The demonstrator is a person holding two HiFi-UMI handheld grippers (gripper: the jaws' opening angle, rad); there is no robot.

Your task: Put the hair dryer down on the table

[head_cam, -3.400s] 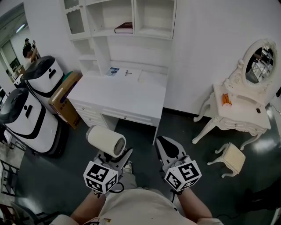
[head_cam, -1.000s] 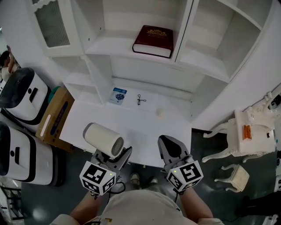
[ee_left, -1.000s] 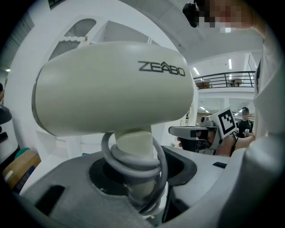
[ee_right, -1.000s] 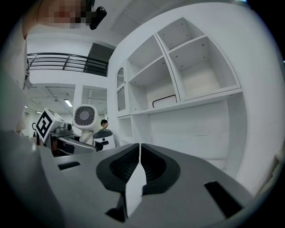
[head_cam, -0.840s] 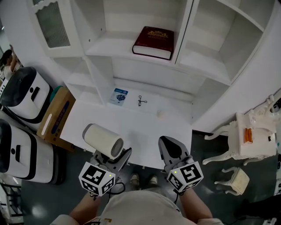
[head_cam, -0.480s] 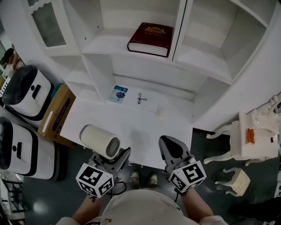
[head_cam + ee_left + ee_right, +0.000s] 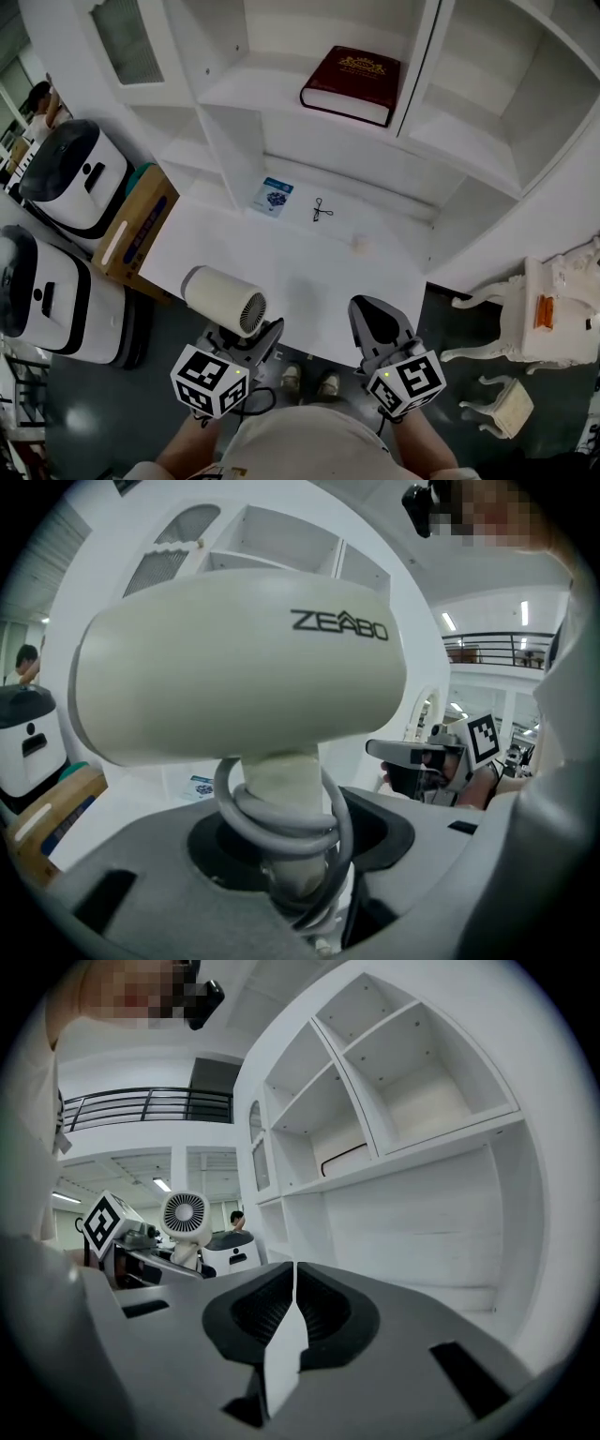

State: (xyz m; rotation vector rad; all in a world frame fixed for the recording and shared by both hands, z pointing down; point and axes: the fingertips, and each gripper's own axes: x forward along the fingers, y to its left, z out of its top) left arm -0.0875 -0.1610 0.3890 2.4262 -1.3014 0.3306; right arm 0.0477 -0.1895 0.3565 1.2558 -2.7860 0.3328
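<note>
Nothing is set down yet: the left gripper clenches its jaws on the cord-wrapped handle of the cream barrel-shaped hair dryer, held in the air at the near edge of the white table, while the right gripper has its jaws closed on nothing.

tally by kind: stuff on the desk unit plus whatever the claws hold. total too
hair dryer, in left claw: 1
dark red book, on shelf: 1
blue leaflet: 1
small black item: 1
small pale item: 1
Total: 5
</note>
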